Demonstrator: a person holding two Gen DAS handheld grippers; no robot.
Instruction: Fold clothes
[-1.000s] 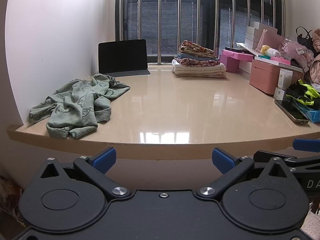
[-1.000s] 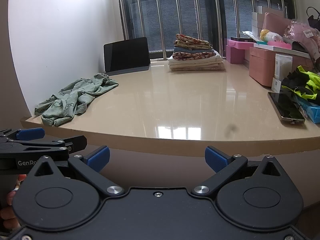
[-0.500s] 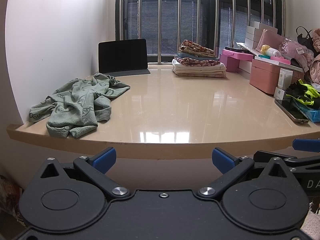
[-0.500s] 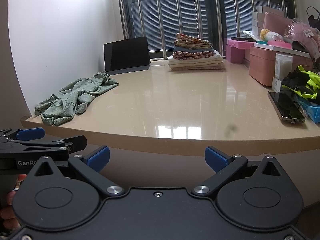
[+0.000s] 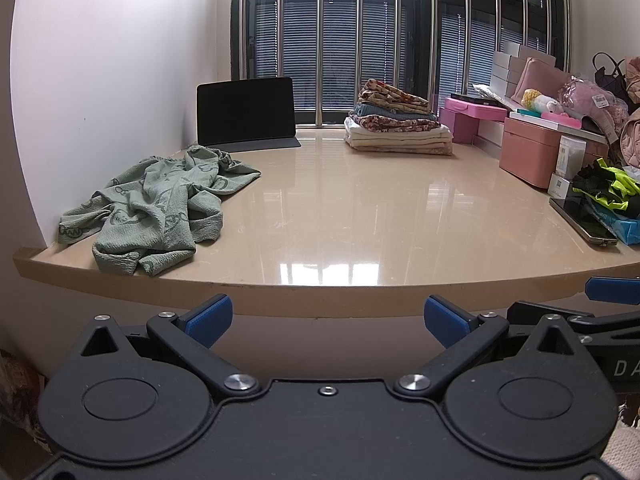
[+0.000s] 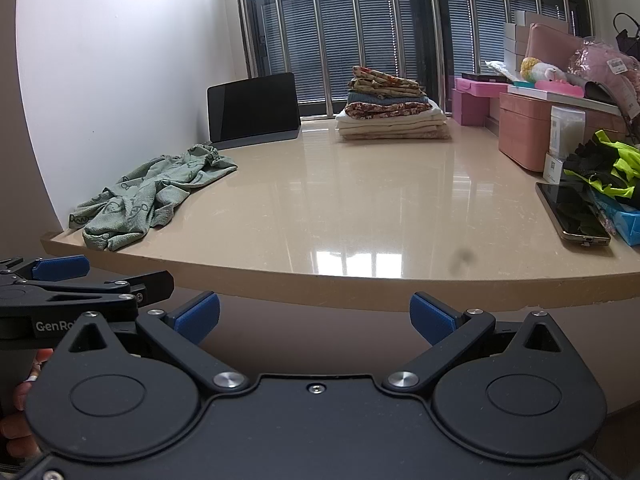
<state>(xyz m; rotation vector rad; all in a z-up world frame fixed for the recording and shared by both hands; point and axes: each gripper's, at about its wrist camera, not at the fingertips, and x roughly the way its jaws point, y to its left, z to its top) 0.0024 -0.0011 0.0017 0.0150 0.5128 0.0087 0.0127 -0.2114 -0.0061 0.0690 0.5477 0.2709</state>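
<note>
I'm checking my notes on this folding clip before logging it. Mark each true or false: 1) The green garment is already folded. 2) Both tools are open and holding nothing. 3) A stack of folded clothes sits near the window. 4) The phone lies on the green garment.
1) False: the green garment lies crumpled at the table's left edge.
2) True: the left tool and the right tool are both open and empty, short of the table.
3) True: the stack of folded clothes sits by the window bars.
4) False: the phone lies on the table's right side, far from the garment.
</note>
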